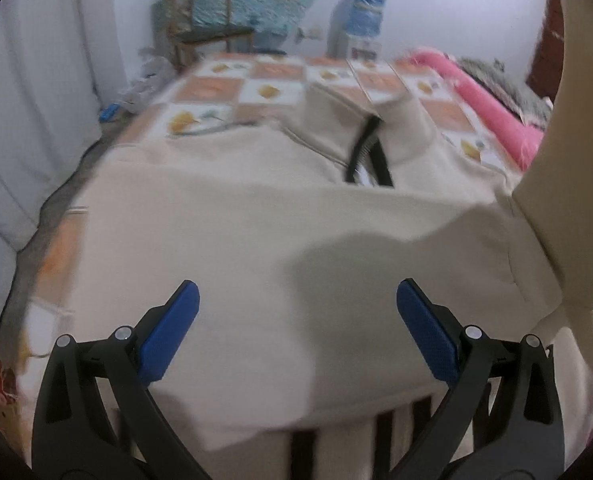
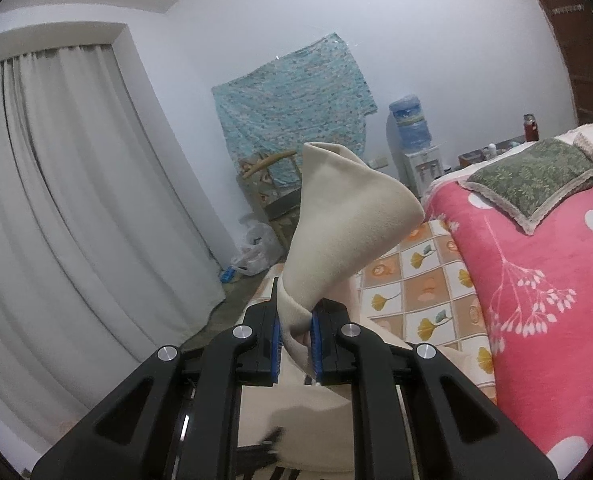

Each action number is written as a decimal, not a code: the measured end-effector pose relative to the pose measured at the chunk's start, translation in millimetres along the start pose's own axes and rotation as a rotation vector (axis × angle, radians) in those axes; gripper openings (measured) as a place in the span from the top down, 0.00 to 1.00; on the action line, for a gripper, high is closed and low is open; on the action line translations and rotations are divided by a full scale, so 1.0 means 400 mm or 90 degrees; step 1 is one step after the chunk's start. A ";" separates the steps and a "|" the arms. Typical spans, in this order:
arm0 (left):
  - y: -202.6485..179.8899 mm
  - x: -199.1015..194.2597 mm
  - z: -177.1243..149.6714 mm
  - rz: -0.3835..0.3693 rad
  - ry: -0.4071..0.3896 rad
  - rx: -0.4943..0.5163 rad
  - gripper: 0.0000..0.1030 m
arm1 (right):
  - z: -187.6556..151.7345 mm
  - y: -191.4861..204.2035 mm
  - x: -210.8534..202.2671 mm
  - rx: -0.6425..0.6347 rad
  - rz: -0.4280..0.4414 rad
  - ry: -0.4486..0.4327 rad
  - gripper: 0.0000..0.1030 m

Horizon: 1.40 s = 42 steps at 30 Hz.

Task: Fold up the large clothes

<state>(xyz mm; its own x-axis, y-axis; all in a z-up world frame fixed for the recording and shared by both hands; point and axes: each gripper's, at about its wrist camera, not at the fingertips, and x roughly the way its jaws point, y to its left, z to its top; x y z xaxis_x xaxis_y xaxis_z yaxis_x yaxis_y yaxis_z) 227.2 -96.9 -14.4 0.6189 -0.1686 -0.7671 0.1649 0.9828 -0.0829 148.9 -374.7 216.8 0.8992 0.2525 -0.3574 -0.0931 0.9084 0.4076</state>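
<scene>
Cream sweatshirt [image 1: 256,216], one, lies on the bed [image 1: 216,88] beyond the left gripper [image 1: 298,300], jaws released; right gripper [image 2: 296,338] jaws clench its lifted sleeve [image 2: 336,220]

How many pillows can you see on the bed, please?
1: a green leaf-patterned pillow with a pale fringe lies on the pink blanket in the right wrist view. Others may be hidden beyond the frame edge.

White walls [image 2: 436,32]; pale curtain [image 2: 56,184] at left; wooden chair [image 1: 204,20], water dispenser [image 2: 414,148] beyond bed [image 2: 536,280].
</scene>
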 end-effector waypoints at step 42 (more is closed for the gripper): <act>0.326 -0.044 -0.016 -0.169 0.035 -0.136 0.55 | -0.335 0.005 0.321 -0.039 -0.087 0.282 0.38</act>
<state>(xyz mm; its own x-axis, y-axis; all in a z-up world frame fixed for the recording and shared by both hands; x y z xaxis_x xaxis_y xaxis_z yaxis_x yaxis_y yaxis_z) 233.1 34.7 -15.7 0.5329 -0.4215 -0.7338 0.1465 0.9000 -0.4106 206.8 -295.6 59.0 0.6374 0.2348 -0.7339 -0.0231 0.9579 0.2863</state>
